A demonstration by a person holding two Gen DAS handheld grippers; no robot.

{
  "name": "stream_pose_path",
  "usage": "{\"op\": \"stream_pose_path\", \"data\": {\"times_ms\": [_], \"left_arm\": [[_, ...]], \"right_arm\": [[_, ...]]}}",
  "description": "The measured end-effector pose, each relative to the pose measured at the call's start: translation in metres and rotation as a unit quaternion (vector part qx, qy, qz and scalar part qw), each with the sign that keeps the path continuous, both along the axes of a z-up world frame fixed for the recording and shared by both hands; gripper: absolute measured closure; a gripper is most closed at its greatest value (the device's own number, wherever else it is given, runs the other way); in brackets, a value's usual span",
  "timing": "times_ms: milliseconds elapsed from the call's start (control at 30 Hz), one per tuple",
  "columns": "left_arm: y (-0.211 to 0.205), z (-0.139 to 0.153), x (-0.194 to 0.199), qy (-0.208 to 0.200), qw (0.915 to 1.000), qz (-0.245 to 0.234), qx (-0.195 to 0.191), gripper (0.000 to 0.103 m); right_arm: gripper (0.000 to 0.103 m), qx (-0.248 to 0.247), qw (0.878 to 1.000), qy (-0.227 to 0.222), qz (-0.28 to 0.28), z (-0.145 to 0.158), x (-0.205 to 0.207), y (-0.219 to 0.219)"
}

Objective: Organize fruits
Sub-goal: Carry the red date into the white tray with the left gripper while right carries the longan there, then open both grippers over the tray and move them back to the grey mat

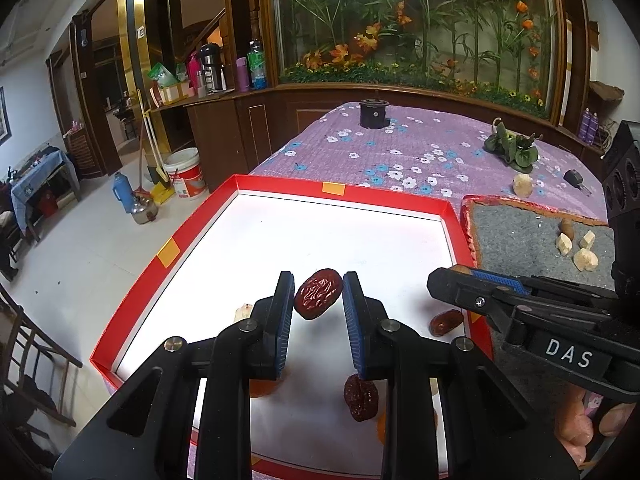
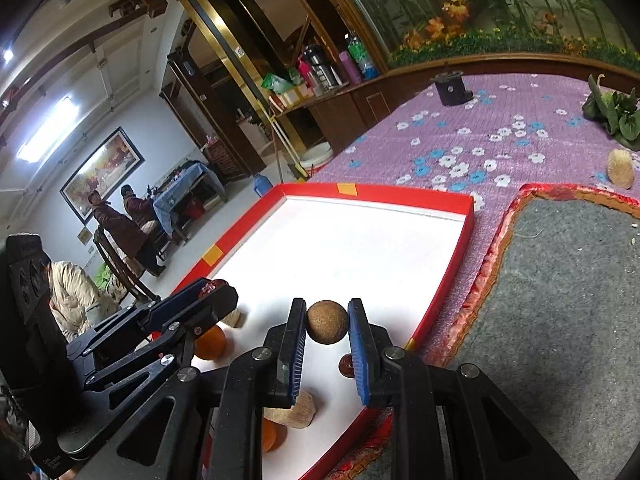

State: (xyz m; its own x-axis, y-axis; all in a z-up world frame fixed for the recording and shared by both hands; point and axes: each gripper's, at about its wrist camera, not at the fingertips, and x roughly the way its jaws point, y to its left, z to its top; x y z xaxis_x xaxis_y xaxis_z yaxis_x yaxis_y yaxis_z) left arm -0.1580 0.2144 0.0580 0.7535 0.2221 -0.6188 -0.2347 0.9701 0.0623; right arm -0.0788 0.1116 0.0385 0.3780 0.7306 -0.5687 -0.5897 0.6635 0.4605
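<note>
My left gripper (image 1: 318, 285) is shut on a wrinkled dark red date (image 1: 319, 296), held above the white floor of the red-rimmed tray (image 1: 280, 184). My right gripper (image 2: 327, 309) is shut on a round brown fruit (image 2: 327, 323) over the same tray (image 2: 384, 194). In the left wrist view the right gripper (image 1: 442, 278) reaches in from the right. In the right wrist view the left gripper (image 2: 218, 294) shows at the left with the date (image 2: 214, 286) at its tip. On the tray floor lie two more dates (image 1: 361, 398) (image 1: 445, 322), an orange fruit (image 2: 210, 342) and a pale lump (image 2: 294, 412).
A grey mat (image 2: 560, 280) lies right of the tray with several pale pieces (image 1: 584, 258) on it. The purple flowered cloth carries a pale fruit (image 2: 620, 168), green leaves (image 2: 616, 114) and a black cylinder (image 1: 374, 114). The table's left edge drops to the floor. People sit far left.
</note>
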Motion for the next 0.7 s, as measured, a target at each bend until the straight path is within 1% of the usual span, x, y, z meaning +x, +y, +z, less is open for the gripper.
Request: {"op": "stream_pose_path", "data": {"times_ms": [433,600,700], "left_arm": [[0.004,-0.008,0.005,0.014,0.9997,0.015,0.011,0.079],[0.01,-0.013,0.008,0.028,0.9992,0.029,0.006,0.078],[0.013,-0.015,0.009,0.035,0.9987,0.038,0.002,0.078]], "right_arm": [[0.083,-0.013,0.999,0.034,0.006,-0.012,0.016,0.011],[0.076,-0.009,0.999,0.039,0.007,-0.014,0.022,0.009],[0.075,0.002,0.999,0.038,0.0,-0.015,0.025,0.002]]}}
